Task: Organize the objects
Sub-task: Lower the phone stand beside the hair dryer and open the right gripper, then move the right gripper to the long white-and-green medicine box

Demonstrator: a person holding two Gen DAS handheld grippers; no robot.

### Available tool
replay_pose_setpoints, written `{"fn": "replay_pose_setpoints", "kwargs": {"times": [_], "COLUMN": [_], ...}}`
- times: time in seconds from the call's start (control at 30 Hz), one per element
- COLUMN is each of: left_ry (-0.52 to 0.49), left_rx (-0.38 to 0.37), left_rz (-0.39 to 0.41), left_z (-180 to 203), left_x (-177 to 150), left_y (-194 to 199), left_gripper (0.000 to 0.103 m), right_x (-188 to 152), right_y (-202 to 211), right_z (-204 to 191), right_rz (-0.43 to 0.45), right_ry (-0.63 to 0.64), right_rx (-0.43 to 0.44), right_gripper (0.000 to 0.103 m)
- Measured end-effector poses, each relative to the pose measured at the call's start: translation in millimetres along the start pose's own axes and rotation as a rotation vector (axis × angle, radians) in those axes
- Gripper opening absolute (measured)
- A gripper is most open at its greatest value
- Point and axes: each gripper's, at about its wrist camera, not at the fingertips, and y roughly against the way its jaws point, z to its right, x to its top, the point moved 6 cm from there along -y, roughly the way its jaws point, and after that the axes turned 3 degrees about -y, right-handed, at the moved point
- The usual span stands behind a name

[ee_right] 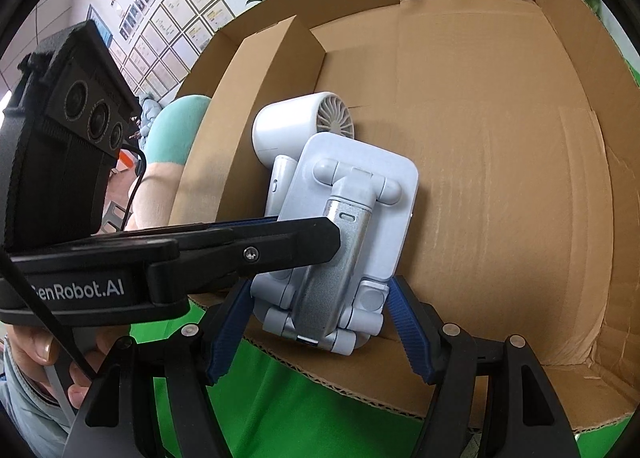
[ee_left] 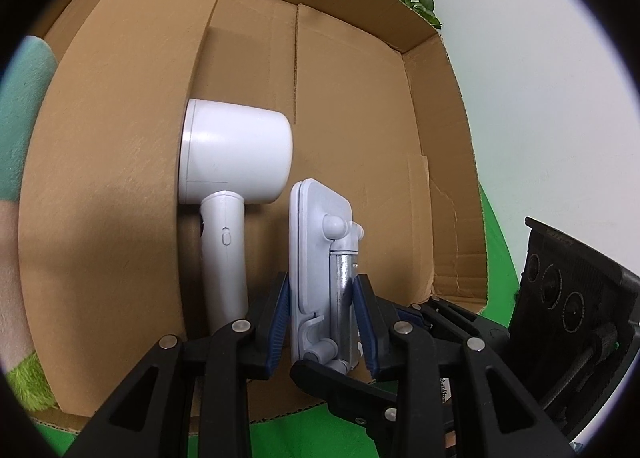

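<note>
Fingers (ee_left: pixel 280 310) of the left gripper (ee_left: pixel 320 322) squeeze the phone stand (ee_left: pixel 320 258) from both sides, near its bottom end. Going from biggest to smallest: the big cardboard box (ee_left: pixel 360 118) lies open, the white hair dryer (ee_left: pixel 232 162) rests inside against a flap, and the stand sits just beside it, its long side pointing into the box, away from the fingers. The right gripper (ee_right: pixel 320 322) is wide apart, one blue pad at each side of the stand's bottom end, not pressing. The left one is closer and carries it.

Left gripper (ee_left: pixel 322 322) fingers clamped shut; right gripper (ee_right: pixel 320 328) fingers spread.
</note>
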Motion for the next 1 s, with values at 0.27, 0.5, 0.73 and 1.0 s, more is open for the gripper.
{"fn": "replay_pose_setpoints", "kwargs": {"times": [0.27, 0.5, 0.73, 1.0], "left_ry": [-0.013, -0.012, -0.026, -0.159], "left_rx": [0.051, 0.064, 0.069, 0.187], "left_rz": [-0.003, 0.002, 0.032, 0.181], "left_z": [-7.9, -11.8, -10.7, 1.8], "left_x": [-5.6, -11.5, -8.1, -9.1], "left_y": [8.8, 17.3, 24.5, 60.2], "left_gripper": [0.027, 0.027, 0.027, 0.036], "right_x": [0.0, 1.4, 0.7, -1.7], "right_y": [-7.0, -11.2, -12.8, 25.9], "right_z": [4.3, -0.6, -5.4, -18.1], "right_rz": [-0.017, -0.025, -0.035, 0.14], "right_ry": [0.009, 0.036, 0.013, 0.052], "right_rx": [-0.1, -0.159, -0.139, -0.264], "right_gripper": [0.066, 0.067, 0.071, 0.099]}}
